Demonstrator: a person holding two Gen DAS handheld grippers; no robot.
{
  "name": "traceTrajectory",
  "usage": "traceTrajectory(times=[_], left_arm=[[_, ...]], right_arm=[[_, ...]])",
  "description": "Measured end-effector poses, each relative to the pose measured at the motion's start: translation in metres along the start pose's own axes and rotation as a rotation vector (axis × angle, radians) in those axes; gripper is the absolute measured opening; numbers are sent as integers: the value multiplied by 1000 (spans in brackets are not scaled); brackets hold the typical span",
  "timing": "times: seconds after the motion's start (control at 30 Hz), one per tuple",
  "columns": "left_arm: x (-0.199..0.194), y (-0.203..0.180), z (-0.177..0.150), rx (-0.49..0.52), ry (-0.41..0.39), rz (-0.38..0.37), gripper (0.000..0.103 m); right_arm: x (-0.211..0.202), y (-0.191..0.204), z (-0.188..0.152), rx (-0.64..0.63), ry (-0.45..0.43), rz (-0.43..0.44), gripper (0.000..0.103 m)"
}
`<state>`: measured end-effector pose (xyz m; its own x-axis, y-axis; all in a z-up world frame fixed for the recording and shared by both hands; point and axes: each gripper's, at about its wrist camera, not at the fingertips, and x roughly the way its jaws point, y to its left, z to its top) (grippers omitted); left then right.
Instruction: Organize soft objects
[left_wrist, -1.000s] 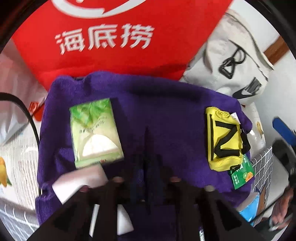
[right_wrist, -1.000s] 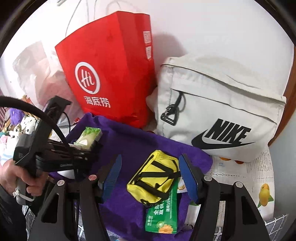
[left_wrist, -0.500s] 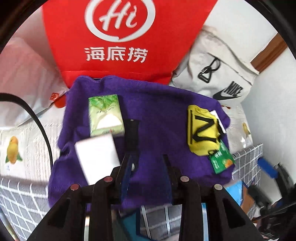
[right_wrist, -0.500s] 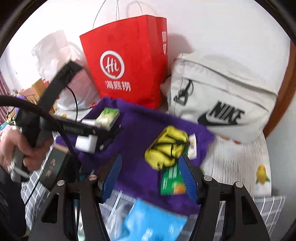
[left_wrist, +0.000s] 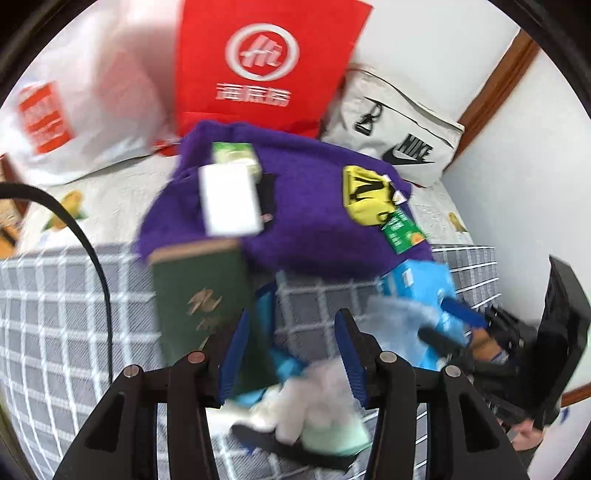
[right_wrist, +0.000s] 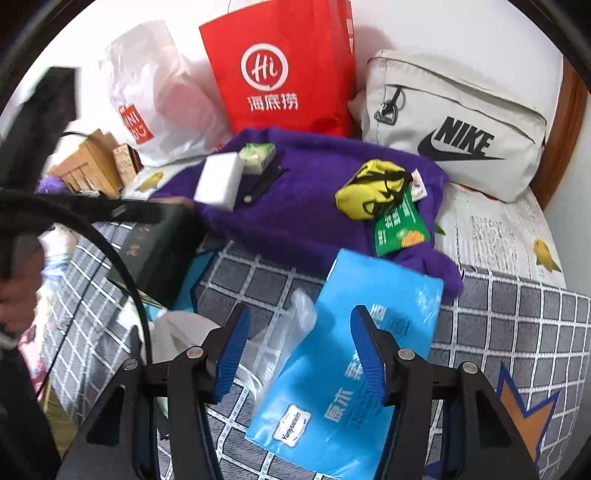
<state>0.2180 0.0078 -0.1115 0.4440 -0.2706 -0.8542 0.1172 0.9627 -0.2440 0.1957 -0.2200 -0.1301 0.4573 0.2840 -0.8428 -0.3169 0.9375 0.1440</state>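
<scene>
A: What's nearest?
B: The right gripper (right_wrist: 301, 349), jaws spread and empty, hangs over a blue tissue pack (right_wrist: 347, 354) on the checked bedcover (right_wrist: 517, 317). The left gripper (left_wrist: 291, 354) is spread too, above blurred white and pale-green soft things (left_wrist: 317, 413).
A: And beyond?
B: A purple towel (right_wrist: 295, 206) carries a white sponge (right_wrist: 218, 181), a green tissue packet (right_wrist: 256, 153), a yellow pouch (right_wrist: 369, 194) and a green sachet (right_wrist: 399, 229). Behind stand a red bag (right_wrist: 280, 66) and a Nike bag (right_wrist: 454, 125).
</scene>
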Motion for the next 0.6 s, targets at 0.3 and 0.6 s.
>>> traceTrajectory(times=[0.3, 0.6], left_arm=[[-12, 42, -64, -69, 10, 20, 49], [0, 40, -93, -35, 45, 6, 49]], right_arm=[[29, 29, -9, -50, 9, 1, 4], [-9, 39, -19, 22, -68, 110, 4]])
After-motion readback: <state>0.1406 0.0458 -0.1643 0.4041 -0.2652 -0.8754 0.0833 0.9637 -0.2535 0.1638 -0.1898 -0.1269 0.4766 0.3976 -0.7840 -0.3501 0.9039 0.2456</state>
